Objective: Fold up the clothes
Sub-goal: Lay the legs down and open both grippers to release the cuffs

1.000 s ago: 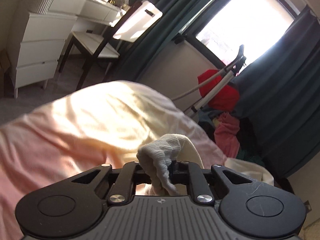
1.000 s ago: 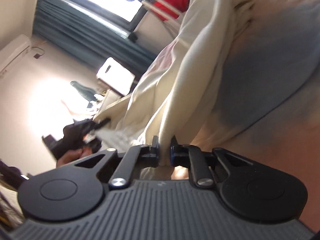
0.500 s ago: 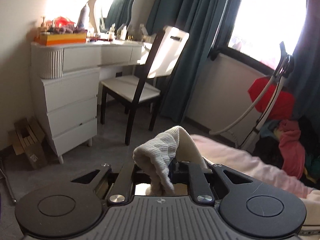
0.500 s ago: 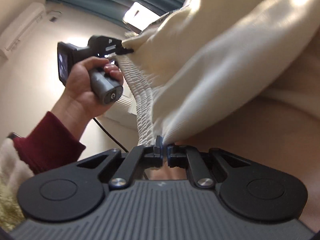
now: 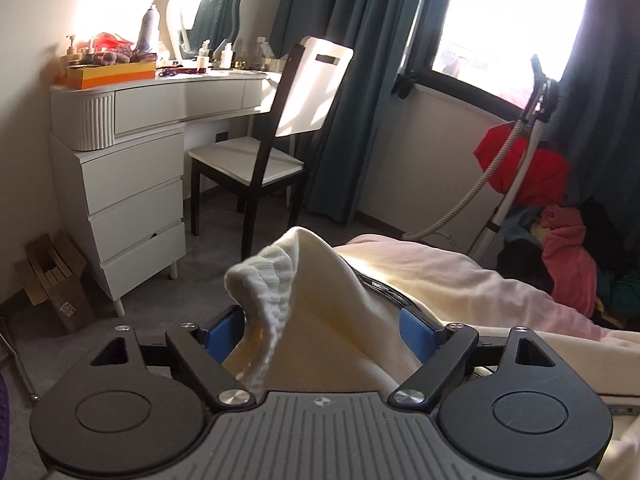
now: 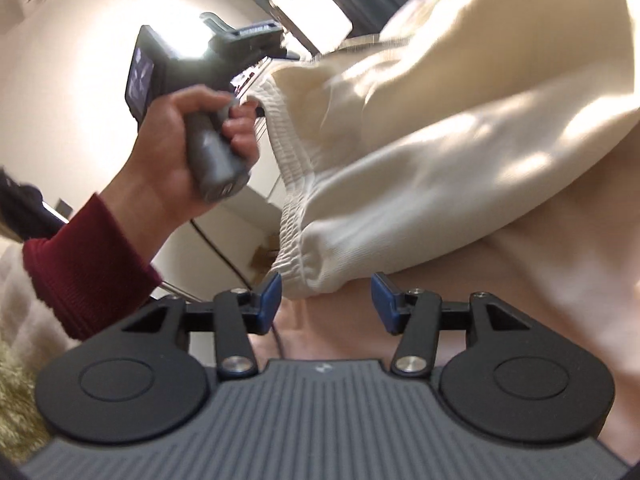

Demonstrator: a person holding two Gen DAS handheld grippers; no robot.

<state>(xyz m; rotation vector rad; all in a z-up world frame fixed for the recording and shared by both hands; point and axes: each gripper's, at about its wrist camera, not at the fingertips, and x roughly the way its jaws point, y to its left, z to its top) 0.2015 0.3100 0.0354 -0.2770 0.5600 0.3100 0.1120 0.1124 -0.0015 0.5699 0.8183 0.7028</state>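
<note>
Release step of a fold: both the left gripper (image 5: 320,330) and right gripper (image 6: 326,300) have just been opening their jaws; the cream sweatpants (image 6: 420,168), ribbed waistband loose between them, lie on the pink bed (image 5: 480,280); next, regrasp for another fold.

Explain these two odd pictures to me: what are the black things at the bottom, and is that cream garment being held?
No robot here: a person holds a hand-operated two-finger tool in each hand, each with a camera looking along its fingers. One picture looks over the left tool toward a white dressing table and chair. The other looks over the right tool and shows the person's left hand gripping its handle. A cream garment with a ribbed hem lies on pink bedding. Both tools have just been opening; the cloth sits between the blue pads, no longer pinched.
</note>
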